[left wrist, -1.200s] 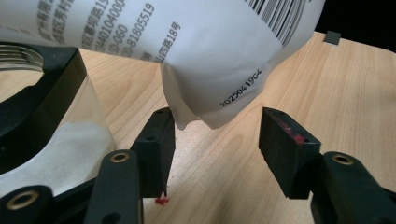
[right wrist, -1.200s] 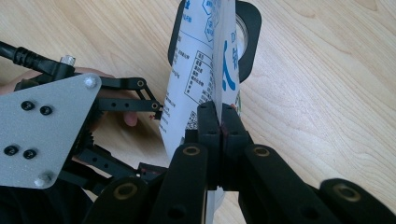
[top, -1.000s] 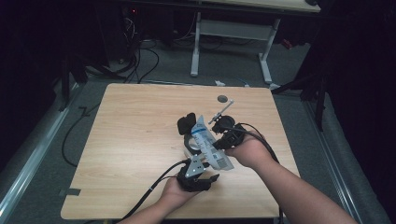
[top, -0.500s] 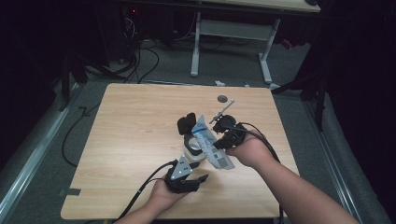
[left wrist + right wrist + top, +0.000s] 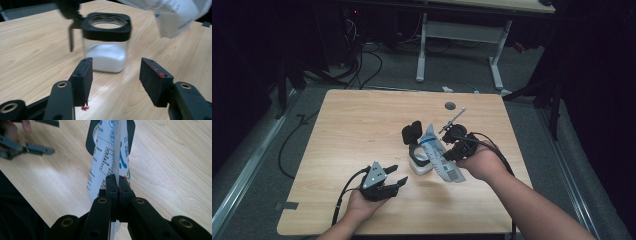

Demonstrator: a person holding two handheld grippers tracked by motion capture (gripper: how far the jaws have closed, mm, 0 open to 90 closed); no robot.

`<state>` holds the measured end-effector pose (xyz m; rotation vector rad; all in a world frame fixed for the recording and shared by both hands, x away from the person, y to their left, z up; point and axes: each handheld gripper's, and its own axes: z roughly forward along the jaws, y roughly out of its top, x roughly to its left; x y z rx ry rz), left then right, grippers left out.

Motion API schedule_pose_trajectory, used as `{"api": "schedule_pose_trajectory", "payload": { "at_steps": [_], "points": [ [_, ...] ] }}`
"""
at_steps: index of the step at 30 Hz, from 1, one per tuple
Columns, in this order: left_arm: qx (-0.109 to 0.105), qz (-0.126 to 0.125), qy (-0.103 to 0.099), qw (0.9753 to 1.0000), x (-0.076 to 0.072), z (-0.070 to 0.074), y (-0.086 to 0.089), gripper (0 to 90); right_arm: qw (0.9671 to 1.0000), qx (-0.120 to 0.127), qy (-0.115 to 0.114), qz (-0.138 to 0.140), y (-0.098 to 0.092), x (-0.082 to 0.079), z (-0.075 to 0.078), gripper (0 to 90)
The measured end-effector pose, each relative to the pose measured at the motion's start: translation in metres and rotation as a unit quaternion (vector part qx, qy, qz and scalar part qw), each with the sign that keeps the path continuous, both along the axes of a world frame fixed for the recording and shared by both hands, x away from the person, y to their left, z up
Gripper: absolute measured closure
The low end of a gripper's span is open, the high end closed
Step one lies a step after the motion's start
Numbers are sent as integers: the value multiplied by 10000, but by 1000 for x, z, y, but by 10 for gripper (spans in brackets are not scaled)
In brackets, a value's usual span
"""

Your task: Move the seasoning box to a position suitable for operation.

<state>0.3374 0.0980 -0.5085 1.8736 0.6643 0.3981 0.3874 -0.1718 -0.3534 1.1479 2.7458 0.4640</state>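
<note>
The right gripper [image 5: 117, 182] is clamped on a white printed plastic pouch [image 5: 439, 152], tilted over the square glass jar with black rim [image 5: 107, 41] — pouring looks underway. The left gripper [image 5: 115, 75], jaws apart, waits near this jar — next, probably steady it.

Desk [image 5: 352, 130] lit from above, surroundings black; glare beneath the jar [image 5: 106, 42], whose lid is blurred.

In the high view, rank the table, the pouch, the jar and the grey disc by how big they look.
1. Table, by far the largest.
2. Pouch, held in the shut right gripper.
3. Jar, a little smaller than the pouch; its open lid makes this unsure.
4. Grey disc, smallest.
</note>
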Motion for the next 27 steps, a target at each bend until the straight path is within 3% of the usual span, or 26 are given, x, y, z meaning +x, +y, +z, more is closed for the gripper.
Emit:
{"api": "schedule_pose_trajectory", "payload": {
  "at_steps": [27],
  "points": [
    [-75,346,146,9993,15,0,20,463,9988,-20,89,-488,-44,-1,-20,897]
  ]
}}
